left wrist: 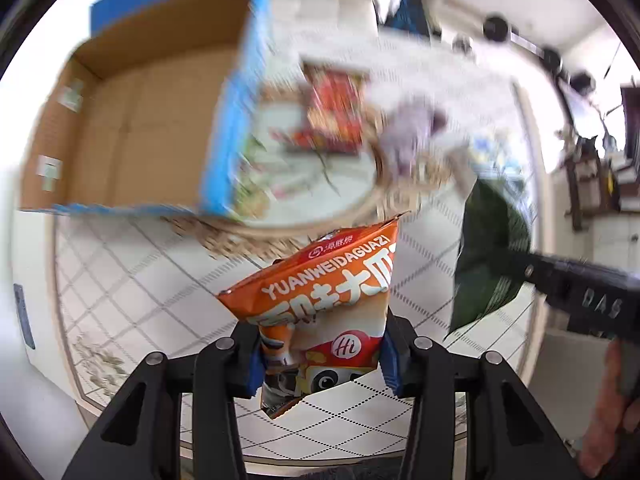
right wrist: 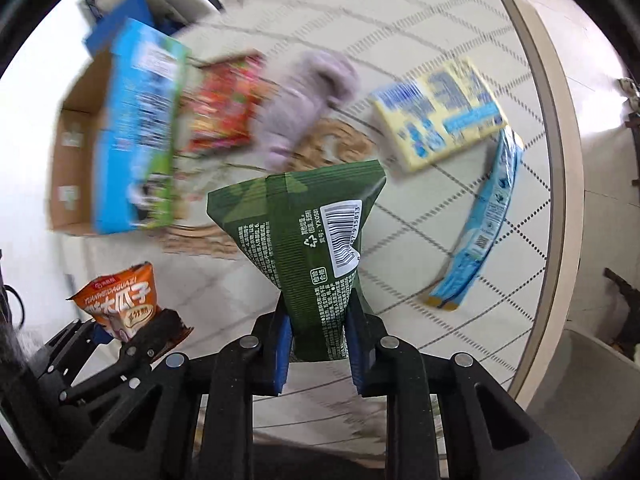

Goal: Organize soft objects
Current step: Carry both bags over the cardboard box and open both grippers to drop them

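Note:
My left gripper [left wrist: 320,354] is shut on an orange snack bag [left wrist: 320,300] and holds it above the table; the bag also shows at the lower left of the right wrist view [right wrist: 120,300]. My right gripper [right wrist: 318,344] is shut on a green snack bag [right wrist: 308,236], also lifted; that bag shows at the right of the left wrist view [left wrist: 488,256]. An open cardboard box [left wrist: 132,136] with blue printed sides lies on the table ahead; it also shows in the right wrist view [right wrist: 136,136]. A red snack bag [right wrist: 224,104] and a lilac plush toy [right wrist: 304,104] lie beside it.
A yellow and blue pack [right wrist: 440,108] and a long light-blue packet [right wrist: 480,232] lie on the round table [right wrist: 536,80] to the right. The tablecloth has a diamond grid and a woven round pattern [left wrist: 304,184]. The view is motion-blurred.

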### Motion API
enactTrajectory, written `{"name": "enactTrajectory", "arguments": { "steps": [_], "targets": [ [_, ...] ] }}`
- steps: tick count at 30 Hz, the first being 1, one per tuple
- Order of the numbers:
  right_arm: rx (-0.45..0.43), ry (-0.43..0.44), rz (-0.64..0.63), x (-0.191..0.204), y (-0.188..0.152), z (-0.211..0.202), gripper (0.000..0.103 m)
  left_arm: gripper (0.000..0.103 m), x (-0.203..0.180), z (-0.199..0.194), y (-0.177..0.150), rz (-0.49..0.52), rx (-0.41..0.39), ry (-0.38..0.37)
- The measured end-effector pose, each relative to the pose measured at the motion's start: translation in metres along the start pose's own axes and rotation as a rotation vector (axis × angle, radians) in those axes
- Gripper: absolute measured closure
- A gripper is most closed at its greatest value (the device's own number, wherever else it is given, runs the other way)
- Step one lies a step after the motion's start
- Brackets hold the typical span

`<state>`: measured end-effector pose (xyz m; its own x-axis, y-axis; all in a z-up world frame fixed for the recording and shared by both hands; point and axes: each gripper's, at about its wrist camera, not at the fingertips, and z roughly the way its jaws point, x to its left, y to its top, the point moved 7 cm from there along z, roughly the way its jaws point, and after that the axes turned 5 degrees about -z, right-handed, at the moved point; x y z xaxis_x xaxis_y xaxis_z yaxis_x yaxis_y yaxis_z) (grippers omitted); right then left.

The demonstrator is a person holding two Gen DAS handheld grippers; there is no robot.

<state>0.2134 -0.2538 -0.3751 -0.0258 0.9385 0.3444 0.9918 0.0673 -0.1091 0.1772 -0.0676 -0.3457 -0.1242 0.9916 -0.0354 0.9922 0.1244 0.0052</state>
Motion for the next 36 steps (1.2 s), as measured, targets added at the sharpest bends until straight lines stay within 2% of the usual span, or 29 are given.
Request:
{"name": "enactTrajectory", "arguments": {
  "steps": [3,4,8,12,16,22,28,31,36],
  "targets": [
    [-0.049,0.055,-0.037,0.034,0.007,-0.032,0.078,0.061,0.020,-0.046,0.030,-0.029,-0.069,-0.023],
    [-0.062,0.069,-0.052,0.050,0.013,-0.037,0.078,0.061,0.016,-0.063,0.046,-0.034,-0.082,-0.026],
    [-0.104,0.110,-0.091,0.135,0.045,-0.045,0.077,0.061,0.052,-0.093,0.091,-0.050,-0.141,-0.003],
    [-0.100,0.123,-0.090,0.192,0.085,-0.043,0.077,0.061,0.092,-0.097,0.135,-0.048,-0.151,0.022],
    [-0.072,0.088,-0.052,0.246,0.128,-0.023,0.077,0.061,0.123,-0.086,0.179,-0.023,-0.091,0.013],
    [-0.010,0.006,0.032,0.273,0.183,0.041,0.077,0.061,0.160,-0.032,0.234,0.003,0.045,-0.027],
    [0.054,-0.079,0.069,0.267,0.214,0.105,0.077,0.061,0.172,0.026,0.257,0.037,0.171,-0.084],
    [0.060,-0.124,0.061,0.263,0.226,0.123,0.077,0.061,0.171,0.039,0.261,0.046,0.192,-0.105],
    [0.073,-0.159,0.048,0.262,0.236,0.135,0.077,0.058,0.171,0.049,0.268,0.059,0.205,-0.082]
  ]
}}
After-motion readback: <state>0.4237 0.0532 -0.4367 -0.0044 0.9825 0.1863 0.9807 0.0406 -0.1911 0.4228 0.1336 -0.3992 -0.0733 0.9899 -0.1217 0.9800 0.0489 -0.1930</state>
